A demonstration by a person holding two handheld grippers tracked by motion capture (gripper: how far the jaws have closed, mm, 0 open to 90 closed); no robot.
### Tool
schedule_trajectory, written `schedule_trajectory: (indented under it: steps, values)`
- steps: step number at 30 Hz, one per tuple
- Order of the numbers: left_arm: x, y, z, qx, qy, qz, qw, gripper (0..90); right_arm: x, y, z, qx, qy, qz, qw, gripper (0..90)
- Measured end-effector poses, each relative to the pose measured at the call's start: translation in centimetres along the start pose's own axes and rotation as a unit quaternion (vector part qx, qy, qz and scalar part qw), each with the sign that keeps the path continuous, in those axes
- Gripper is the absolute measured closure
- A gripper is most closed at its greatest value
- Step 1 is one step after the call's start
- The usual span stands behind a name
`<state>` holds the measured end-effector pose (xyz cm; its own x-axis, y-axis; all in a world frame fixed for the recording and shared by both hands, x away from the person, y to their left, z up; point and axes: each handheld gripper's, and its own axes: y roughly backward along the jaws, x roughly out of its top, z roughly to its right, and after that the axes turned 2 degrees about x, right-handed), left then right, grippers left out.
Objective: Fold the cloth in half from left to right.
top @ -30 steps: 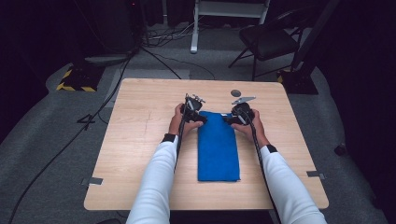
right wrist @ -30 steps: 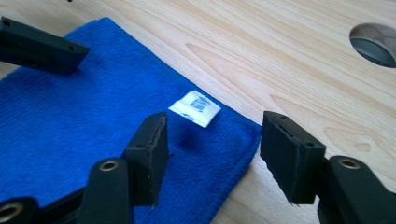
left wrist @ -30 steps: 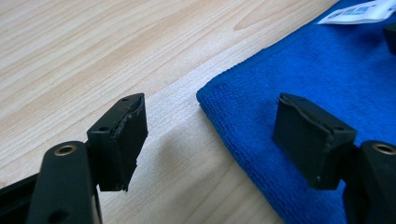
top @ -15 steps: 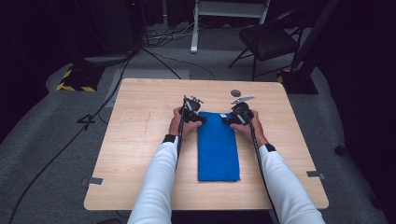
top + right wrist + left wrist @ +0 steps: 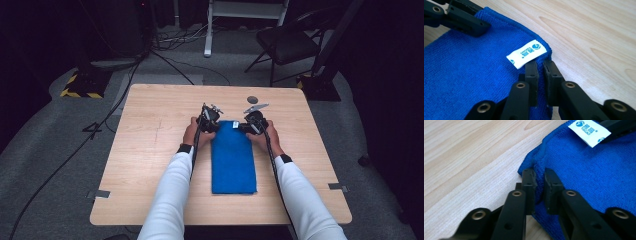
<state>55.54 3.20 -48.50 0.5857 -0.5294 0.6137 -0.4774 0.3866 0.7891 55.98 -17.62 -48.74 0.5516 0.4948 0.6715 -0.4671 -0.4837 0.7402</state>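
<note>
Now both grippers just closed, pinching blue cloth corners; grey disc beyond.

A dark recording studio: beyond the left gripper, a pale wooden table on grey carpet, black cables, a black folding chair, yellow-black hazard-striped base.

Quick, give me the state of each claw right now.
Left claw: just closed, pinching the far left corner of the blue cloth.
Right claw: just closed, pinching its far right corner beside the white label.
</note>
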Motion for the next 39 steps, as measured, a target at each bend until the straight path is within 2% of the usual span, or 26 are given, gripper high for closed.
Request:
schedule_trajectory:
  steps: [3, 6, 9, 13, 15, 21, 28, 30, 36, 39]
  values:
    - [0.4, -0.1, 0.2, 0.023, -0.013, -0.001, 0.9997, 84.3, 0.1, 0.0, 0.0, -0.004, 0.002, 0.008, 1.0, 84.1]
    - [0.4, -0.1, 0.1, 0.023, -0.002, 0.009, 0.9997, 84.6, 0.4, 0.2, 0.0, -0.008, 0.006, 0.014, 0.9999, 84.1]
    - [0.7, 0.2, 0.0, 0.033, 0.002, 0.02, 0.9993, 84.6, 0.9, 0.7, 0.2, -0.01, 0.009, 0.027, 0.9996, 84.1]
    - [1.2, 0.9, -0.1, 0.043, 0.001, 0.032, 0.9986, 84.7, 1.7, 1.3, 0.1, -0.019, 0.017, 0.037, 0.999, 84.1]
    - [1.6, 1.5, -0.2, 0.051, -0.002, 0.047, 0.9976, 84.8, 2.1, 1.7, 0.1, -0.023, 0.02, 0.045, 0.9985, 84.1]
    - [2.9, 2.7, -0.2, 0.069, -0.009, 0.067, 0.9954, 84.8, 3.3, 3.1, 0.1, -0.037, 0.031, 0.066, 0.9966, 84.2]
    - [4.5, 3.7, -0.1, 0.078, -0.01, 0.087, 0.9931, 84.9, 4.4, 4.5, 0.3, -0.057, 0.044, 0.082, 0.9941, 84.1]
    - [4.8, 4.1, -0.2, 0.085, -0.012, 0.097, 0.9915, 84.8, 4.7, 5.0, 0.4, -0.057, 0.046, 0.09, 0.9933, 84.2]
    - [5.0, 4.9, -0.4, 0.083, -0.014, 0.109, 0.9905, 83.6, 5.0, 5.8, 0.5, -0.053, 0.047, 0.107, 0.9917, 84.2]
    - [4.7, 5.3, -0.6, 0.076, -0.008, 0.116, 0.9903, 82.1, 5.0, 6.0, 0.4, -0.05, 0.046, 0.112, 0.9914, 84.2]
